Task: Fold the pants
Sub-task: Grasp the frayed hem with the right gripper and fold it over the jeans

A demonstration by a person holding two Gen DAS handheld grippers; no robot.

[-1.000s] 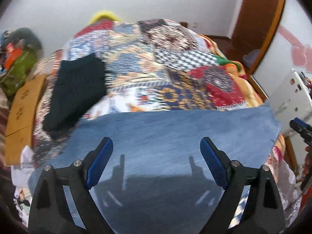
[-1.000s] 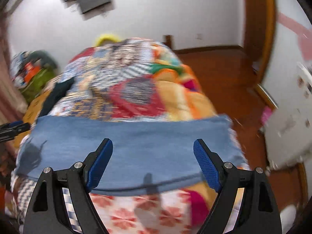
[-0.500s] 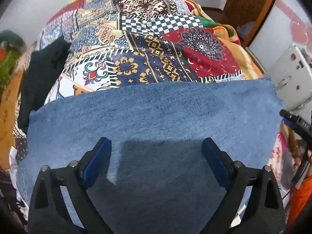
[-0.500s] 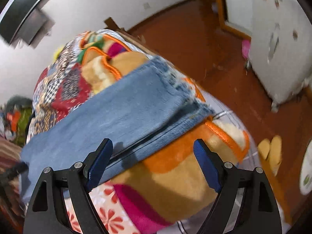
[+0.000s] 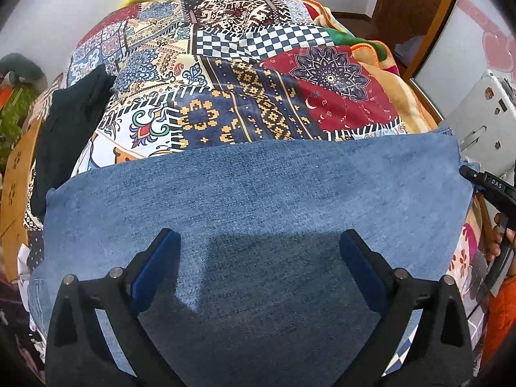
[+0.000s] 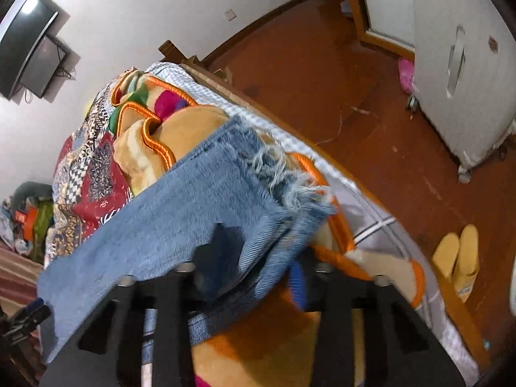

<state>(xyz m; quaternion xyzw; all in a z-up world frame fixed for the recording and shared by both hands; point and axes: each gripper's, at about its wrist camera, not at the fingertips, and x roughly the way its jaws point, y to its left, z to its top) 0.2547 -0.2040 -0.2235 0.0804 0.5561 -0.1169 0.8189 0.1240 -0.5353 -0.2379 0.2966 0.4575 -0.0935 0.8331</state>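
The blue denim pants [image 5: 251, 200] lie flat across the near part of the bed, folded lengthwise. My left gripper [image 5: 259, 271] hovers over them, wide open and empty. My right gripper [image 6: 258, 258] is shut on the frayed hem end of the pants [image 6: 200, 200], with denim bunched between its blue pads. The right gripper's tip also shows at the pants' right edge in the left wrist view [image 5: 483, 182].
A patchwork quilt [image 5: 245, 74] covers the bed, with a dark garment [image 5: 67, 129] at its left. An orange blanket [image 6: 154, 138] lies under the hem. A white cabinet [image 6: 464, 58] and yellow slippers [image 6: 458, 258] stand on the red floor to the right.
My right gripper swung toward the frayed hem and closed on it. My left gripper lowered slightly over the pants and stayed open.
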